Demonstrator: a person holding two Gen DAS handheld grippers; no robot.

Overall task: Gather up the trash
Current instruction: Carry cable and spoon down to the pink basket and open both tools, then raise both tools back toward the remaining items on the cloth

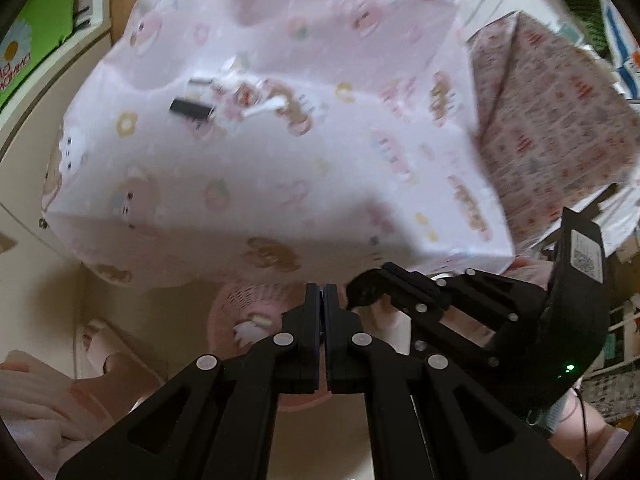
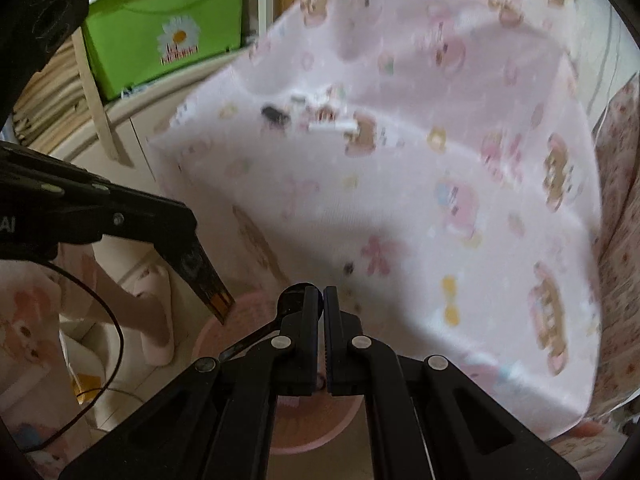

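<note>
Fingers of the left gripper [image 1: 323, 294] are clenched together with nothing visible between them, above a pink basket [image 1: 236, 312] on the floor. The right gripper [image 2: 322, 296] pinches a black spoon [image 2: 280, 308] over that basket [image 2: 248, 308]. Farther out, trash [image 1: 224, 98] lies scattered on the bed [image 1: 280, 168]: a black wrapper [image 2: 274, 115] and white scraps [image 2: 332, 126]. A green box [image 2: 164, 28] stands beyond.

green box [image 2: 164, 28] beside pink-sheeted bed [image 2: 440, 200]
</note>
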